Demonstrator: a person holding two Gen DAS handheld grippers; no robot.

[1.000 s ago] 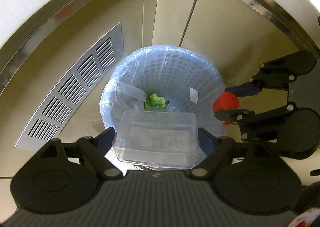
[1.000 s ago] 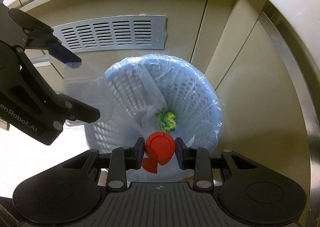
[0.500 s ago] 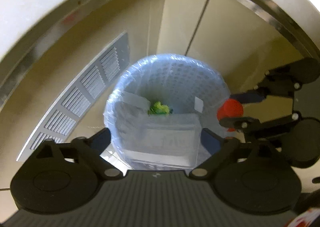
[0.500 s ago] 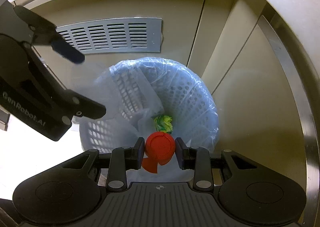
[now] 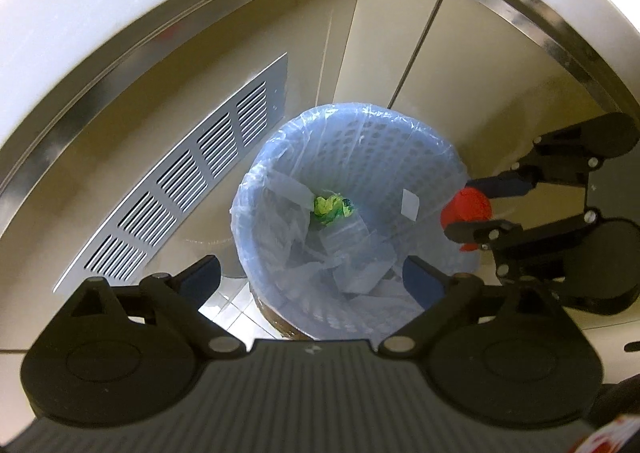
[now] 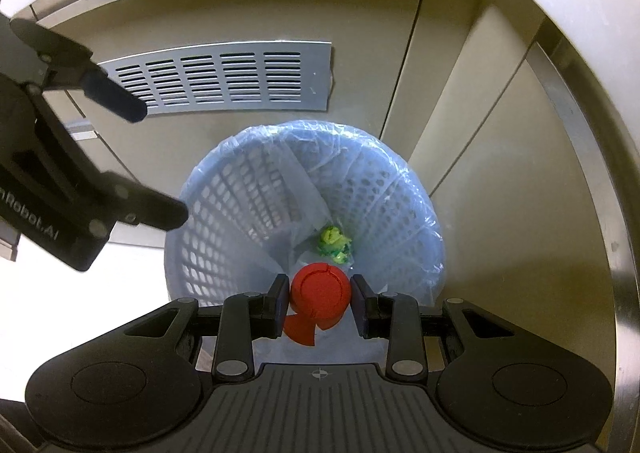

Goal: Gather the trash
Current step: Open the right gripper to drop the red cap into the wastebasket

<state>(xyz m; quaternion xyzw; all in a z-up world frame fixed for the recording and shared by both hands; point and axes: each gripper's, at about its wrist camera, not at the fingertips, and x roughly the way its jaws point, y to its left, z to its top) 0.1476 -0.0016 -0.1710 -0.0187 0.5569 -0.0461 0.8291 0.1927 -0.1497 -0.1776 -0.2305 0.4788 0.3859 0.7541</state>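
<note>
Left wrist view: left gripper (image 5: 312, 277) poised above a perforated blue wastebasket (image 5: 400, 149) lined with a clear plastic bag. Jaws just opened wide, nothing between them. Clear plastic container (image 5: 360, 265) lying inside the wastebasket, against its near wall, hard to separate from the bag folds. Crumpled green-yellow wrapper (image 5: 332, 207) at the basket bottom. White label (image 5: 410, 205) on the inner wall toward the right. Right gripper (image 5: 466, 209) at the right rim of the wastebasket, clamped on a red cap-shaped piece (image 5: 466, 207). Slotted metal vent panel (image 5: 180, 197) on the cabinet face to the left of the basket.

Right wrist view: right gripper (image 6: 319, 303) jaws narrowly set, both pads pressing the sides of the red cap-shaped piece (image 6: 320, 293), held over the near rim of the wastebasket (image 6: 248, 189). Green-yellow wrapper (image 6: 334, 243) just beyond it, down inside. Left gripper (image 6: 162, 163) at the left edge, fingers spread apart, empty. Vent panel (image 6: 224, 81) behind the basket.
</note>
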